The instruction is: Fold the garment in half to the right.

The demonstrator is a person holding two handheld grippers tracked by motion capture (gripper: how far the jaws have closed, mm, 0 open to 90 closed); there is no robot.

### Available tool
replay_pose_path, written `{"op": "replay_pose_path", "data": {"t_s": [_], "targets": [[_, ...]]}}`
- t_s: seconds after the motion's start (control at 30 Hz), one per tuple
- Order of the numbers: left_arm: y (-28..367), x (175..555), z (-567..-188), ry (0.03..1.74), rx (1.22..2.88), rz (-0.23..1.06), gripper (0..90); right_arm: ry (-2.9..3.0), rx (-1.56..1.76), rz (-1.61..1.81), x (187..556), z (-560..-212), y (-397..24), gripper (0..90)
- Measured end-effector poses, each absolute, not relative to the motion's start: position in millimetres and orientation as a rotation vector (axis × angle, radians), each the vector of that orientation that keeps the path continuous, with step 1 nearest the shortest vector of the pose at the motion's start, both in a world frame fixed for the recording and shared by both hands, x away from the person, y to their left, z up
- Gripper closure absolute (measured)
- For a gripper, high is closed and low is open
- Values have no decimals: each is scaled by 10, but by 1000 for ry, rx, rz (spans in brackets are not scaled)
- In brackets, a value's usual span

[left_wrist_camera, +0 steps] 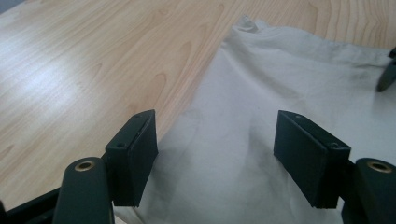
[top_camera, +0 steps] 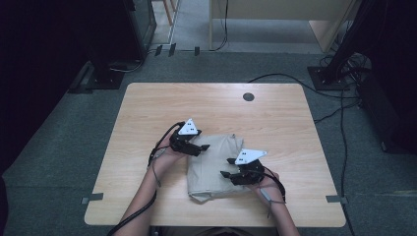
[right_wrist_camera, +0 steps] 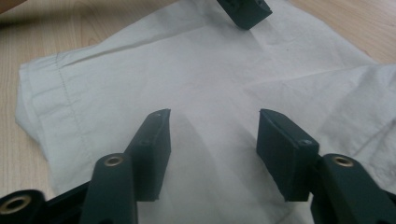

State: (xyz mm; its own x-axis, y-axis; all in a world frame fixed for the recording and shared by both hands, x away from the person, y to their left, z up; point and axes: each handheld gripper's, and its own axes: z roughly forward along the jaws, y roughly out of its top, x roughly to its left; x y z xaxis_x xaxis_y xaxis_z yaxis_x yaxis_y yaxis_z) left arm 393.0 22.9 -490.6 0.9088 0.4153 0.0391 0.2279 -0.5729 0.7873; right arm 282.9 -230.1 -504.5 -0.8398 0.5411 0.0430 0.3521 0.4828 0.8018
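A folded beige cloth point(top_camera: 212, 167) lies flat on the wooden table point(top_camera: 147, 108), near the front middle. My left gripper point(top_camera: 204, 147) hovers over the cloth's upper left edge, open, with nothing between its jaws. In the left gripper view the cloth point(left_wrist_camera: 280, 93) spreads out ahead of the left gripper point(left_wrist_camera: 215, 140). My right gripper point(top_camera: 227, 167) is over the cloth's right half, open and empty too. In the right gripper view the cloth point(right_wrist_camera: 140, 74) lies under the right gripper point(right_wrist_camera: 212, 140), with a seam along its left edge. The left gripper's jaw tip shows at the top there.
A round grommet hole point(top_camera: 248, 97) sits at the table's far side. Cables point(top_camera: 339, 113) run over the grey carpet to the right. Dark equipment stands point(top_camera: 105, 73) rest beyond the far left corner. Tape tabs point(top_camera: 92, 198) mark the front corners.
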Motion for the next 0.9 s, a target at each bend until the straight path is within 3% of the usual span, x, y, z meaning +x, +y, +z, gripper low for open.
{"op": "replay_pose_path", "data": {"t_s": [0.43, 0.9], "targets": [[246, 3930, -5033, 474, 2267, 312, 305, 2530, 761, 1224, 2960, -5192, -2326, 402], [414, 3849, -4991, 532, 2189, 310, 277, 2531, 769, 1249, 2981, -5173, -2393, 387]]}}
